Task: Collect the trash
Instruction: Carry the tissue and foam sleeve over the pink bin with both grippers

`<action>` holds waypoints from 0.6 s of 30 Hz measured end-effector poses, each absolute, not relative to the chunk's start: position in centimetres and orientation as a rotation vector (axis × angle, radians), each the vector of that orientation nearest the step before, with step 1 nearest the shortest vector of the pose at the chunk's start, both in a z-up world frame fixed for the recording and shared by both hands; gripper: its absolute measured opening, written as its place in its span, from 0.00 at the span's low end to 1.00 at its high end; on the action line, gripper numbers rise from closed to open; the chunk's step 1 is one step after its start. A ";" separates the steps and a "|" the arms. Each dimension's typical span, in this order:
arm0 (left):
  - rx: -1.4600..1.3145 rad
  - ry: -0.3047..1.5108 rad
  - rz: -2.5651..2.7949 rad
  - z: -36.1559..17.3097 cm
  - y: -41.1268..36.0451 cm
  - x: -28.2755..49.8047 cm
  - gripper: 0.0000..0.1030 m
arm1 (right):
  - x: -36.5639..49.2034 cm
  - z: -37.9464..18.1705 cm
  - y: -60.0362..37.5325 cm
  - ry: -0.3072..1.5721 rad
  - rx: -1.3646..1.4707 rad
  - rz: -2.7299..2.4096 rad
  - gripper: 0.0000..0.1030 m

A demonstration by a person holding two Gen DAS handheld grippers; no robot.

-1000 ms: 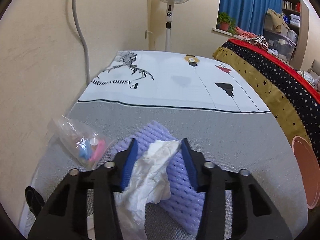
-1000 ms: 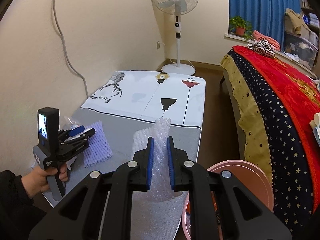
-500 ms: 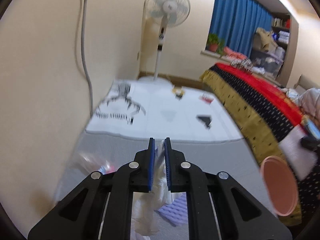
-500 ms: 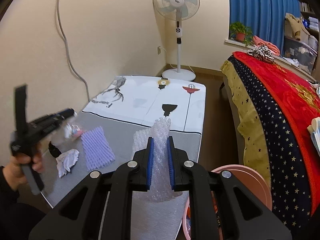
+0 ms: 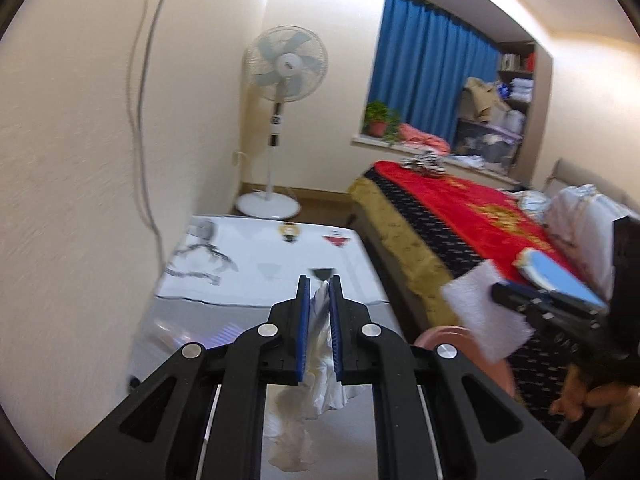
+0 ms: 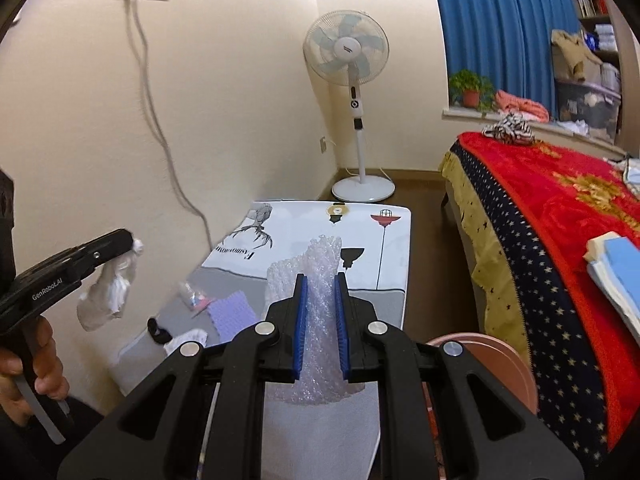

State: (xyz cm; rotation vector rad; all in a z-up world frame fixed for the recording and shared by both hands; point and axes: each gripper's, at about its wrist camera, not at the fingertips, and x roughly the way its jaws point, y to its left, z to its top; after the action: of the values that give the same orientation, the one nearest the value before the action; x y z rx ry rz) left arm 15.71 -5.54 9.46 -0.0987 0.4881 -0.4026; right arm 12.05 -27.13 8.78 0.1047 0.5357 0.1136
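My left gripper (image 5: 319, 292) is shut on a crumpled white tissue (image 5: 320, 392) that hangs below its blue pads, lifted well above the table (image 5: 272, 264). From the right wrist view that gripper (image 6: 128, 240) is at the left with the tissue (image 6: 108, 292) dangling. My right gripper (image 6: 320, 286) is shut on a piece of bubble wrap (image 6: 316, 260), held up beside a pink bin (image 6: 496, 356). The left wrist view shows the right gripper (image 5: 498, 294) with the bubble wrap (image 5: 480, 316) over the bin (image 5: 452, 336).
A purple foam net (image 6: 232, 312), a clear bag of coloured bits (image 6: 194, 298), another white tissue (image 6: 188, 336) and a small black item (image 6: 158, 332) lie on the table (image 6: 304, 224). A bed with a red blanket (image 6: 560, 208) is at the right, a standing fan (image 6: 352, 60) behind.
My left gripper shut on the white tissue and lifted it high off the table, swinging right. My right gripper rose a little, bubble wrap still held.
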 end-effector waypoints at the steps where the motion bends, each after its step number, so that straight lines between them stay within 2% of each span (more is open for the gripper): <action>1: -0.102 0.487 -0.414 9.3 -5.8 15.0 0.09 | 11.0 8.6 -27.0 0.533 0.099 0.109 0.13; 9: -0.057 0.525 -0.477 5.9 -7.8 11.7 0.09 | 6.1 5.9 -26.5 0.577 0.133 0.083 0.13; 18: -0.085 0.548 -0.521 4.5 -8.0 12.3 0.09 | 6.8 4.0 -27.1 0.603 0.109 0.059 0.13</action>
State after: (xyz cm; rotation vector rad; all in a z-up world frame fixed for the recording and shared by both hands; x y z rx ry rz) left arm 12.28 -8.01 4.49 -0.0854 0.5483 -0.5211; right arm 6.80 -27.15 4.04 0.1089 0.6032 0.0593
